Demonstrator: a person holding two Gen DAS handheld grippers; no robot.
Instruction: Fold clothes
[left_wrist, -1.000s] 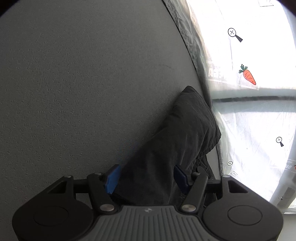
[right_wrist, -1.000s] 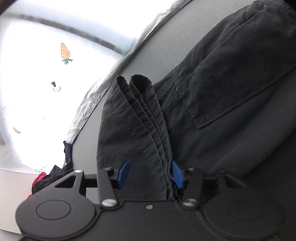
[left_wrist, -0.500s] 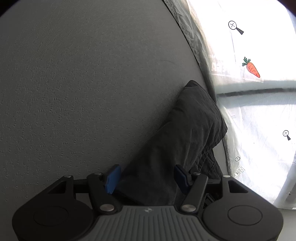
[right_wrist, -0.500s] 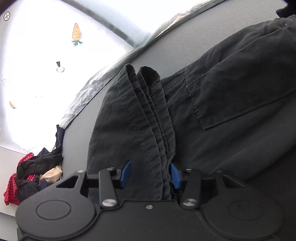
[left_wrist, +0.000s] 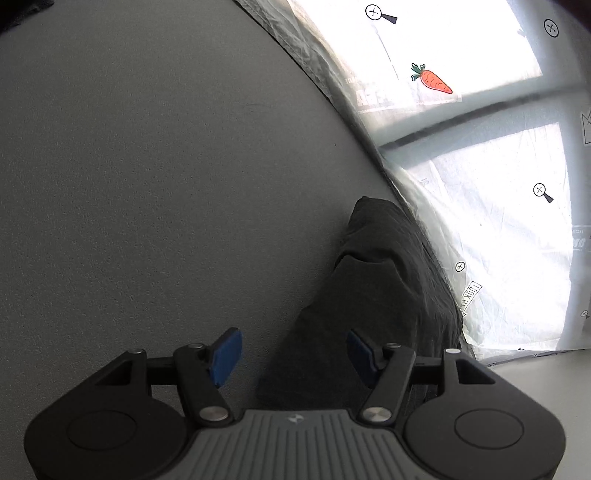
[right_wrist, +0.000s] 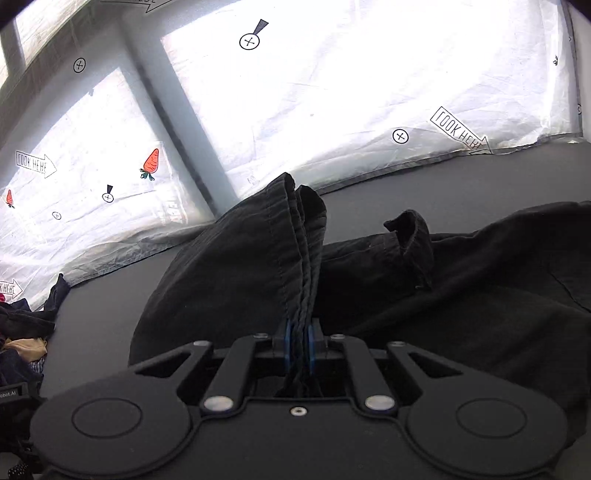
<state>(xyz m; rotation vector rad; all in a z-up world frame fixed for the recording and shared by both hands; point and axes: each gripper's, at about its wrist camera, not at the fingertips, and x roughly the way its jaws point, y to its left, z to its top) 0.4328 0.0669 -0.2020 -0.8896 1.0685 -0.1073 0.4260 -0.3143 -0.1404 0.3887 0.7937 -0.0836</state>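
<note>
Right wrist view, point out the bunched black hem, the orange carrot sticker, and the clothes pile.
bunched black hem (right_wrist: 301, 258), right wrist view, on the stitched folds above the fingers.
orange carrot sticker (right_wrist: 151, 162), right wrist view, on its orange body.
clothes pile (right_wrist: 22, 332), right wrist view, on the dark fabric at left.

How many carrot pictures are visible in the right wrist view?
2. One carrot left of the frame bar, another small carrot at the far left edge. Others may be hidden.
</note>
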